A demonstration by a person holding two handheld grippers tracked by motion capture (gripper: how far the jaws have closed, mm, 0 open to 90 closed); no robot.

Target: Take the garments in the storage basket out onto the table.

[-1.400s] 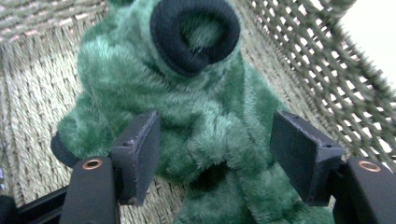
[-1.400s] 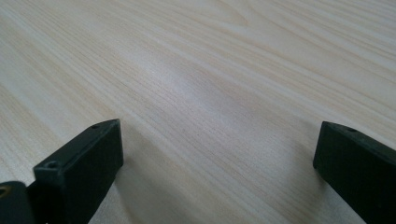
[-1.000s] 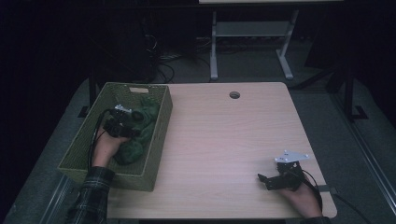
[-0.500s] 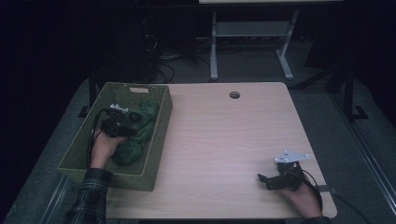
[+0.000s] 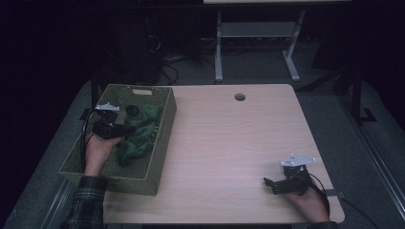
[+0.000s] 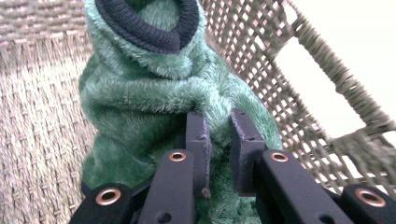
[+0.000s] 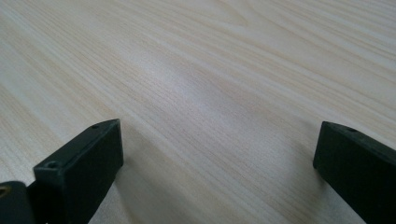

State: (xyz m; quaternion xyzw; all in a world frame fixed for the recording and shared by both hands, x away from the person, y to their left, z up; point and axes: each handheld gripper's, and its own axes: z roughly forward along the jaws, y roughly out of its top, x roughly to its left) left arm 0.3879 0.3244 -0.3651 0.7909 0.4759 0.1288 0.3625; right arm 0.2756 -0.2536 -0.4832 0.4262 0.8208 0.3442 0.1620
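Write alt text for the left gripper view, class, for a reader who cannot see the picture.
The left gripper has just closed its two black jaws on a fold of a fuzzy green garment with a dark ribbed knit cuff. The garment lies inside a woven olive-green basket, whose open-weave wall rises to the right, with pale tabletop beyond it.

Left gripper (image 6: 218, 140): jaws just closed nearly together, pinched on fabric; right gripper (image 7: 217, 154): jaws held wide apart, low.
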